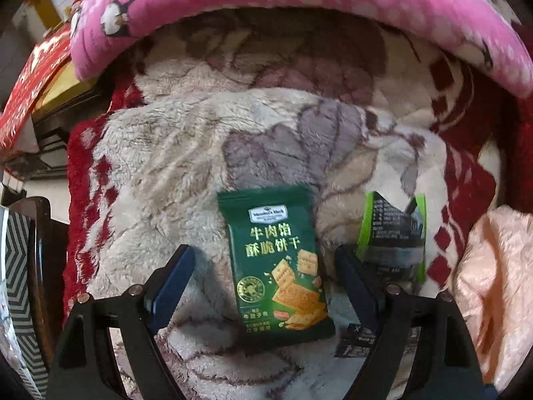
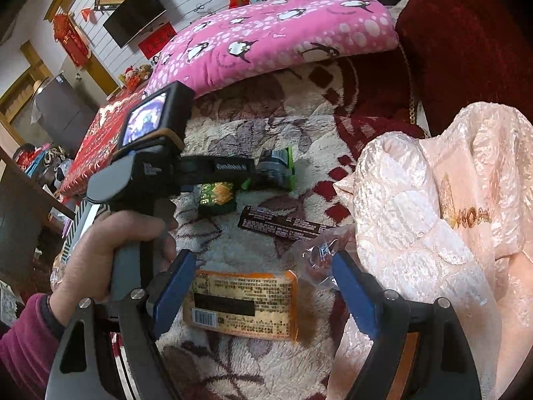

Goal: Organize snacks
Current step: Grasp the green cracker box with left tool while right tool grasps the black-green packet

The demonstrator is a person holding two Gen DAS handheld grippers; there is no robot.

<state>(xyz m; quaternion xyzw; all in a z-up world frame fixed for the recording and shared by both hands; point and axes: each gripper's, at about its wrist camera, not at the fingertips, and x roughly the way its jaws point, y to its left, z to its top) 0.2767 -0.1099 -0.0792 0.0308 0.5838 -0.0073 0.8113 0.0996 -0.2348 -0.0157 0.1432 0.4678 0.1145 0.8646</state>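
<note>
A: In the left wrist view a fleecy flowered blanket fills the frame, with a pink penguin pillow along the top edge. The left gripper is wide open and holds nothing; the green cracker packet lies flat between its fingers, in the lower centre.

B: I think it should close on the packet's long sides, low, without pinching the fleece. A lime-edged packet lies just beside, at the right finger.

A: In the right wrist view the same blanket shows, with a peach quilted bag at the right. The right gripper is also wide open and empty, over an orange packet at lower centre. A black wrapper lies above it.

B: Open room is toward the bottom; the bag crowds the right finger.
</note>
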